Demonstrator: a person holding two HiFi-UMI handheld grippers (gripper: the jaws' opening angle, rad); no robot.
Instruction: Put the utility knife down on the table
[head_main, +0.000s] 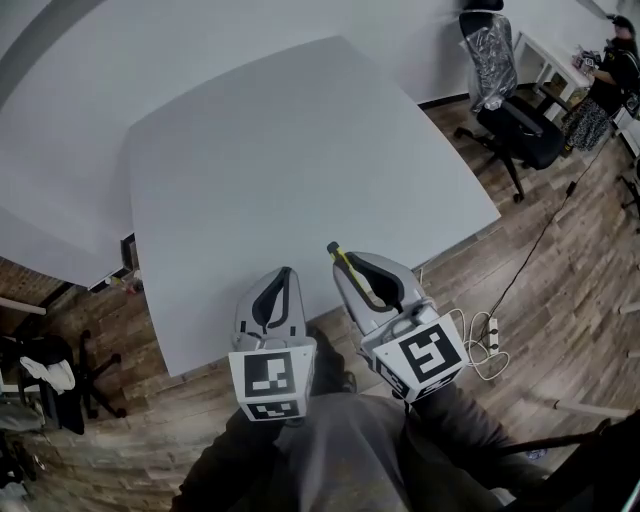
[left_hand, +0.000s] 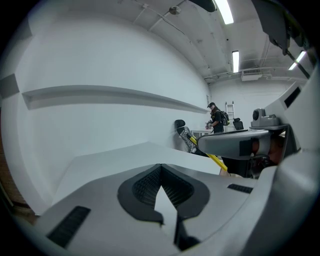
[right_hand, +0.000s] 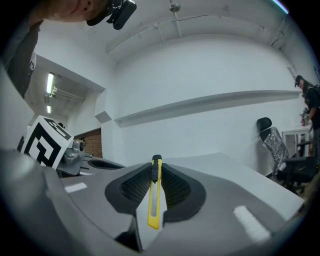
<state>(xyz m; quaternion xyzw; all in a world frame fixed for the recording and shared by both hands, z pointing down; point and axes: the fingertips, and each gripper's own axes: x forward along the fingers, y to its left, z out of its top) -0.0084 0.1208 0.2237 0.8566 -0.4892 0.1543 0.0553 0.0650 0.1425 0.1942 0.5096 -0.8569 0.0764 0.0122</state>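
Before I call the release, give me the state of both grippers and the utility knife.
left gripper: shut, nothing between its jaws.
right gripper: shut on the utility knife.
utility knife: held lengthwise along the jaws, black end past the tips, over the near edge of the table, not yet set down.

Clamped lengthwise in right hand-held gripper (head_main: 346, 264): slim yellow plastic utility knife (right_hand: 155, 196), black tip forward, above white tabletop's (head_main: 300, 150) near edge.
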